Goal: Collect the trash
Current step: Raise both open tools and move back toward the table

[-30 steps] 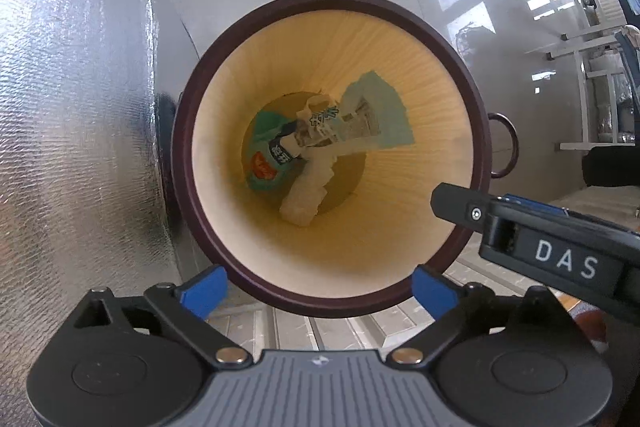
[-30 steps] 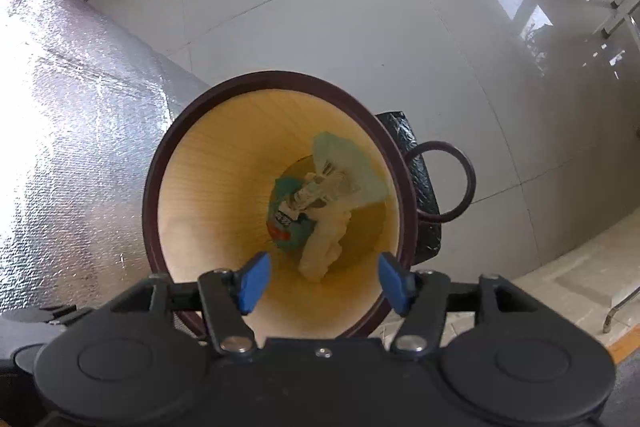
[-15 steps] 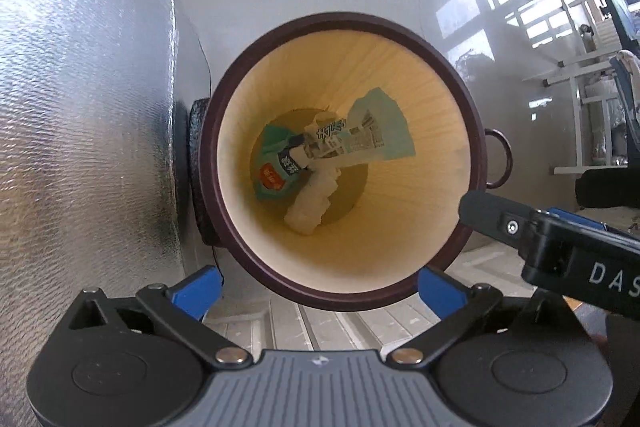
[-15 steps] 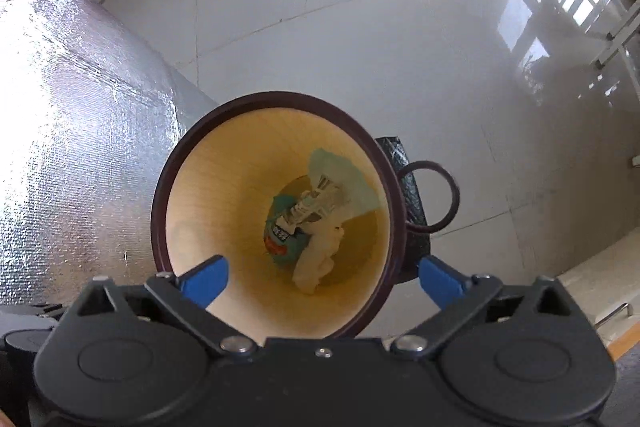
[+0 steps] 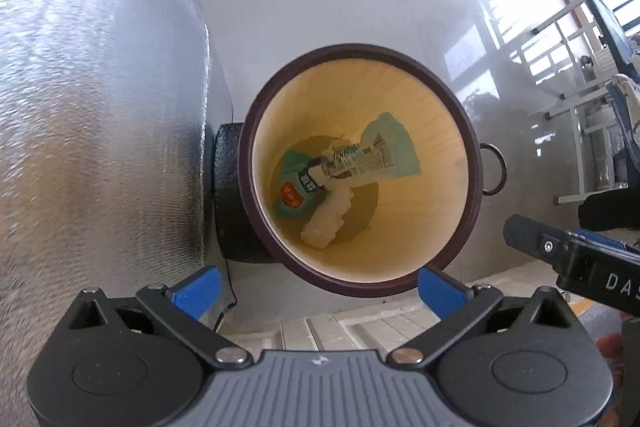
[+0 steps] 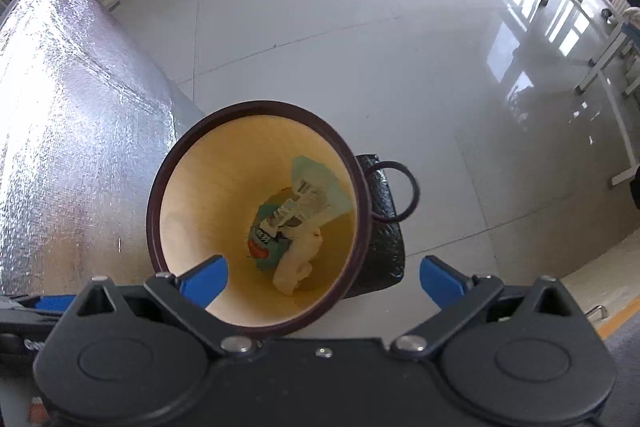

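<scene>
Three pieces of trash lie at the bottom of the bin (image 5: 440, 131): a green printed wrapper (image 5: 384, 157), a teal packet (image 5: 294, 191) and a crumpled white wad (image 5: 326, 223), all touching. Left gripper (image 5: 320, 289) above the bin's near rim, jaws wide open, nothing between. Right gripper (image 6: 324, 281) likewise, spread fully, empty. Silver foil sheet (image 6: 60, 131) beside the bin; ring handle (image 6: 394, 193) on the opposite side.
</scene>
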Demonstrator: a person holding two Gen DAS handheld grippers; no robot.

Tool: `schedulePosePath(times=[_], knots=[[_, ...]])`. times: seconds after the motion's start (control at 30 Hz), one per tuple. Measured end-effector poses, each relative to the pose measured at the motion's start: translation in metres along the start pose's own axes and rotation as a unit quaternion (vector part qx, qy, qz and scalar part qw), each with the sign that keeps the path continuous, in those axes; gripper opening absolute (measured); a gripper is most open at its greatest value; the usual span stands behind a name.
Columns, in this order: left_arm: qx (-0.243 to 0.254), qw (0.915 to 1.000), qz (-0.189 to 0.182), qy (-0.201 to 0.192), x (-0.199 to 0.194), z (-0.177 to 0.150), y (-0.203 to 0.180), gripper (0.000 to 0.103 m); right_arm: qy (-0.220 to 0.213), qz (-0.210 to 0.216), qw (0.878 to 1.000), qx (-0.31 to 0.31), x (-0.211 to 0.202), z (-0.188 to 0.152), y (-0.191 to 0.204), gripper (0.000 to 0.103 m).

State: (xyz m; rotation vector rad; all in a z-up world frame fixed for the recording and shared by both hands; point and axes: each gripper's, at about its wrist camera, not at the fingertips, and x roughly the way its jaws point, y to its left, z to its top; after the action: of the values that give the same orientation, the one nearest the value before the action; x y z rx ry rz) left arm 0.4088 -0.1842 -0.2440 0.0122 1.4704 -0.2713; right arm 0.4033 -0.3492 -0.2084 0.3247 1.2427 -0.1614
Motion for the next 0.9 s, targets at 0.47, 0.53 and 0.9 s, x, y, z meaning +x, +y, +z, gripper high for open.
schedulePosePath(times=[0.47,0.53,0.9], knots=[[-0.001,0.9953,0.001,-0.097,-0.061,-0.051,0.000,0.103,-0.074,-0.001,0.997,-0.033,-0.059,-0.044,-0.007,0.103],[-0.001,0.9938,0.000,-0.111,-0.070,-0.059,0.001,0.103,-0.086,-0.001,0.996,-0.034,-0.069,-0.052,-0.008,0.103],[0.020,0.9799,0.000,-0.199,-0.126,-0.108,-0.004,0.103,-0.153,0.005,0.988,-0.038,-0.119,-0.097,-0.017,0.103]])
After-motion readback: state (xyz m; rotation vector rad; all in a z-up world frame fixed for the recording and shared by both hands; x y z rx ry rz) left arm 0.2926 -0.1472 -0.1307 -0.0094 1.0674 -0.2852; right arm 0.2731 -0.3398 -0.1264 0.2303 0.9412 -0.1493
